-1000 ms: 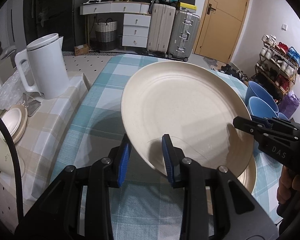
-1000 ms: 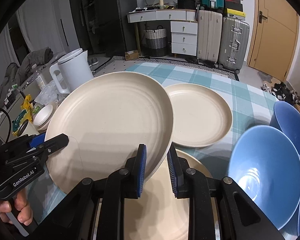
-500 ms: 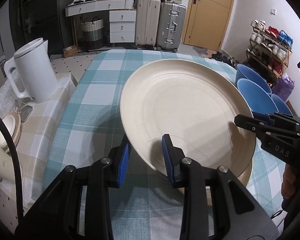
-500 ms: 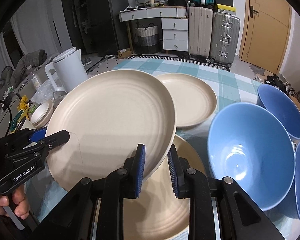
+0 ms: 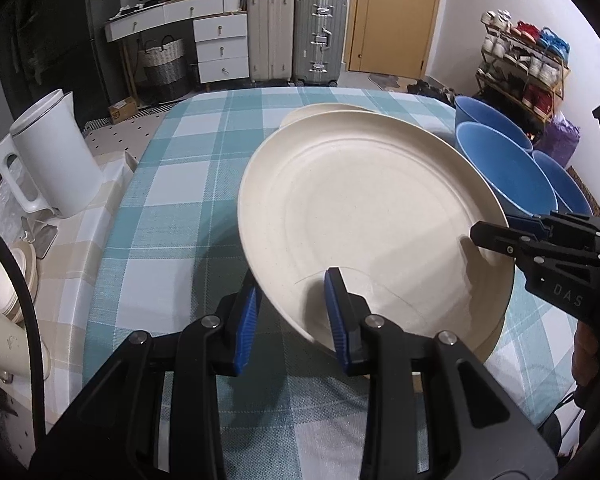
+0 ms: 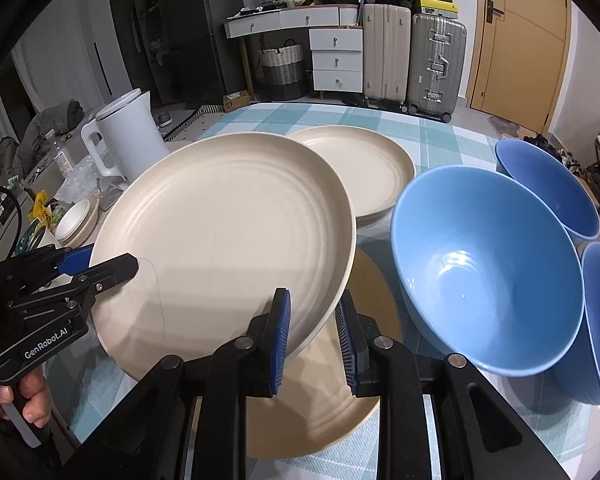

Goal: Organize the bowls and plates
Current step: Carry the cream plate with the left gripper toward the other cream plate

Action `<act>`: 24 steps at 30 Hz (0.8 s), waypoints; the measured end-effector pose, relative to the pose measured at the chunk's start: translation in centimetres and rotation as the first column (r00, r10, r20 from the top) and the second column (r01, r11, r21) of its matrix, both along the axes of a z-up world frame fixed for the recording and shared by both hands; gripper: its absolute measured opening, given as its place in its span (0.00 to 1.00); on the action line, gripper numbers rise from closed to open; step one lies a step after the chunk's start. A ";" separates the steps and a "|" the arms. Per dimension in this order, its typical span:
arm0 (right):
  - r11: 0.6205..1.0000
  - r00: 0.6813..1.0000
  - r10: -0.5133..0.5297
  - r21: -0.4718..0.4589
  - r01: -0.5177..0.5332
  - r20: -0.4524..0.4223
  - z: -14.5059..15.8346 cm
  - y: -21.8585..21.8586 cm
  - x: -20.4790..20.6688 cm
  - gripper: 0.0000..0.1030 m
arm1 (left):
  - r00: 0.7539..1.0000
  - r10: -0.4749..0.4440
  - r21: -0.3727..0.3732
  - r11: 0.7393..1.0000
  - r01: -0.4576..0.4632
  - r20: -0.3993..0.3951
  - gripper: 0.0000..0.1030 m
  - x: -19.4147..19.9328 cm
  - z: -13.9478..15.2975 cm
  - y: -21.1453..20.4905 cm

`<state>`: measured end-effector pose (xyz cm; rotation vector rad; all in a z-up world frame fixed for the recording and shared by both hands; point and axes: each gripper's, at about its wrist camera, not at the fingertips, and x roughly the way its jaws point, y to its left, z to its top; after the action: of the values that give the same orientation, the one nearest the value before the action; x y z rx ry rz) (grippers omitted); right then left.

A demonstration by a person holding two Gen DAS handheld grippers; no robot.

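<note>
Left hand-held gripper clamped on near-left rim of held plate; right hand-held gripper clamped on its near-right rim. Plate round, no long axis, face up, tilted, off desk. Directly beneath: second plate flat on desk. Third plate farther back, blue bowls right. Guess: lower straight down onto second plate, level tilt first.

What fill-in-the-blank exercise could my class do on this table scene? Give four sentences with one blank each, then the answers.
1. The left gripper and the right gripper clamp the rim of the same cream ____.
2. The bowls on the table are coloured ____.
3. The tablecloth has a ____ pattern.
4. The white kettle stands with its lid ____.

Answers: plate; blue; checked; closed
</note>
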<state>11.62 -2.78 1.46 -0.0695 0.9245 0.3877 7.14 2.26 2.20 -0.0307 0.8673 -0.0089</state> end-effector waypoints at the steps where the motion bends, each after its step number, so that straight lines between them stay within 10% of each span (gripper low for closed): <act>1: 1.000 1.000 -0.003 -0.001 0.003 0.000 -0.1 -0.1 -0.2 0.23 | 1.000 -0.006 0.006 1.000 0.006 -0.005 0.28 0.0 -0.1 -0.2; 24: 0.998 0.997 -0.055 -0.024 0.054 -0.047 -2.5 -2.4 -2.0 0.23 | 0.990 -0.106 0.048 0.993 0.111 -0.092 0.29 0.9 -3.3 -3.0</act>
<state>9.62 -5.17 -1.00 -0.0558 0.9761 0.3297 8.01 -0.69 -1.15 0.0670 0.9576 -0.0871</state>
